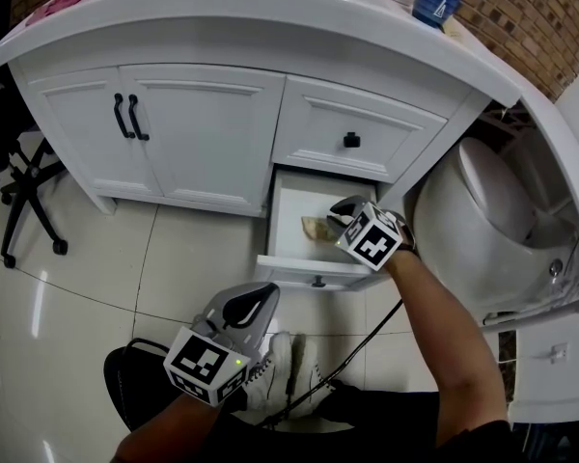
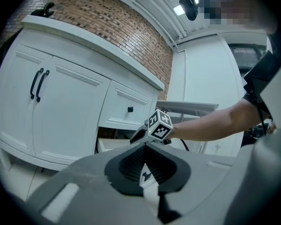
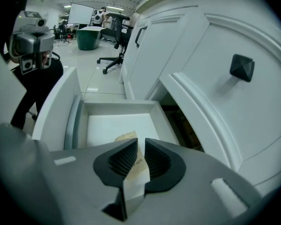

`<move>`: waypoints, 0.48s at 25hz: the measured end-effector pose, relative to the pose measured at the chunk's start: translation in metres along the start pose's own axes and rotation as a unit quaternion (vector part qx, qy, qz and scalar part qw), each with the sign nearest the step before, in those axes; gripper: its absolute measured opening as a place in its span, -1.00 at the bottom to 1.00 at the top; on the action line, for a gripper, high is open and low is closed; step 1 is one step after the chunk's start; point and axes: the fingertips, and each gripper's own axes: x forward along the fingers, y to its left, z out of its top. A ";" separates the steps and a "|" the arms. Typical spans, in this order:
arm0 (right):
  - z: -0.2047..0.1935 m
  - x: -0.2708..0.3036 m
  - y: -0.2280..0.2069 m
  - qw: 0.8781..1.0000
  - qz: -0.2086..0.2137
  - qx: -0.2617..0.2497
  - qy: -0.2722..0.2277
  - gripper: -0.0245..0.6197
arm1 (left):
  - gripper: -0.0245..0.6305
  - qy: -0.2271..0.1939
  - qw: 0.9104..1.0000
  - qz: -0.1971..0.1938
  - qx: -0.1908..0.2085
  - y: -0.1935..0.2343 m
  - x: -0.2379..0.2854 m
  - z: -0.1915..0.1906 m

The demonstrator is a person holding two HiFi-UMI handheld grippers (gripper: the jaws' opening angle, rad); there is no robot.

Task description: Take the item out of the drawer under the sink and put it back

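Note:
The lower drawer under the sink stands pulled out; its white floor shows in the right gripper view. A tan paper packet is inside it, toward the right. My right gripper reaches into the drawer from the right and is shut on the packet, which runs through the narrow gap between the pads. My left gripper hangs low over the floor in front of the drawer, shut and holding nothing. From the left gripper view the right gripper's marker cube shows at the drawer.
Above the open drawer is a closed drawer with a black knob. Double cabinet doors with black handles are to the left. A toilet stands close on the right. An office chair is at far left. A cable trails below my right arm.

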 end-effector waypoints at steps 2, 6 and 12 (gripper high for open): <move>0.007 -0.015 0.000 1.000 -0.018 -0.002 -0.015 -0.84 | -0.91 0.001 1.000 0.001 0.001 0.000 -0.001 0.000; 0.023 -0.054 0.007 0.997 -0.047 0.015 -0.063 -0.90 | -0.91 0.002 1.000 0.005 0.001 0.001 -0.004 0.000; 0.038 -0.114 0.032 0.978 -0.058 0.114 -0.167 -0.90 | -0.91 -0.003 1.000 0.003 0.004 -0.003 -0.005 0.005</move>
